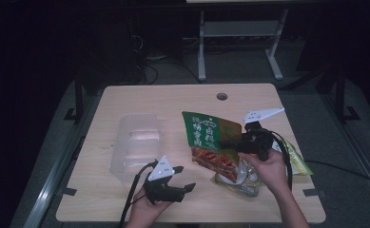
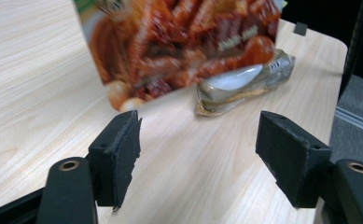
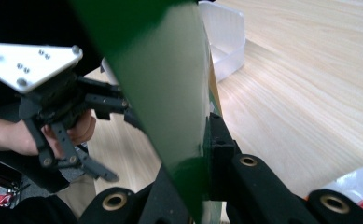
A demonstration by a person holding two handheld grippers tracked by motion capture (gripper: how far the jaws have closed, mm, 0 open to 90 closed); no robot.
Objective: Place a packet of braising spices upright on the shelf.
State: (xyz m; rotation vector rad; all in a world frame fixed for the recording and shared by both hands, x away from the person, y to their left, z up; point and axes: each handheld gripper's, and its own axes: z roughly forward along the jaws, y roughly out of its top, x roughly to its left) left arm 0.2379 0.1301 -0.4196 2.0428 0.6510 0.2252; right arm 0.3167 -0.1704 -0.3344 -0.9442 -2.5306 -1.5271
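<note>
My right gripper (image 1: 236, 144) (image 3: 206, 154) is shut on the edge of a green food packet (image 1: 210, 137) (image 3: 170, 79) with a red dish printed on it, and holds it tilted above the table. The printed dish on that packet (image 2: 179, 46) hangs ahead of my left gripper's jaws. Under the packet, a clear-wrapped pastry pack (image 1: 237, 181) (image 2: 244, 84) lies on the wood. My left gripper (image 1: 185, 177) (image 2: 198, 135) stands open near the table's front edge, nothing between its pads, pointing toward the packet. The same left gripper (image 3: 100, 140) appears farther off in the right gripper view.
A clear plastic tub (image 1: 136, 142) (image 3: 226, 42) stands left of centre on the wooden table (image 1: 173, 99). A yellow-green packet (image 1: 297, 162) lies by the right edge, behind my right hand. A round cable hole (image 1: 222, 96) sits near the far edge.
</note>
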